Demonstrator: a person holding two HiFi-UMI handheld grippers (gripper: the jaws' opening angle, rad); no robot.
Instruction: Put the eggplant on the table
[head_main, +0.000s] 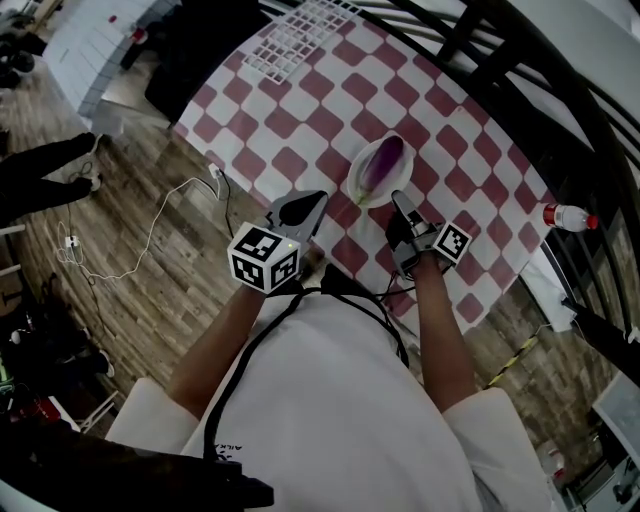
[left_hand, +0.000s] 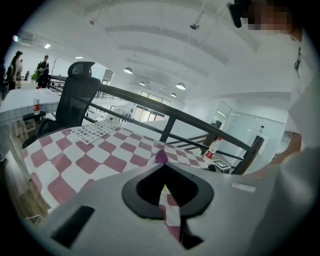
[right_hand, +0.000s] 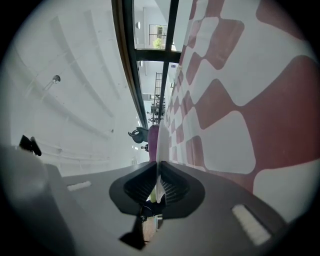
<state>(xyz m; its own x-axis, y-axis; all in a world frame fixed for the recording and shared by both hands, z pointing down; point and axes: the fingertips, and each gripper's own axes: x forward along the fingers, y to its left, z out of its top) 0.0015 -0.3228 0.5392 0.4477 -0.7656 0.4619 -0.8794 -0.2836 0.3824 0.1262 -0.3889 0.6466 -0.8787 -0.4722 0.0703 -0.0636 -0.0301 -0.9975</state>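
A purple eggplant (head_main: 383, 160) lies on a white plate (head_main: 362, 182) over the red-and-white checked tablecloth (head_main: 300, 110) near the table's front edge. My right gripper (head_main: 398, 198) is shut on the plate's near rim. In the right gripper view the plate (right_hand: 161, 145) shows edge-on between the closed jaws of the right gripper (right_hand: 158, 165), with the eggplant (right_hand: 153, 142) just beyond. My left gripper (head_main: 318, 197) hovers just left of the plate, shut with nothing in it. From the left gripper (left_hand: 162, 166) only the eggplant's tip (left_hand: 161, 157) peeks over the jaws.
A white grid rack (head_main: 300, 35) lies at the table's far end. A red-capped bottle (head_main: 568, 216) stands to the right, past a black railing (head_main: 520, 60). A white cable (head_main: 150, 235) trails on the wood floor at left. A black office chair (left_hand: 75, 95) stands behind the table.
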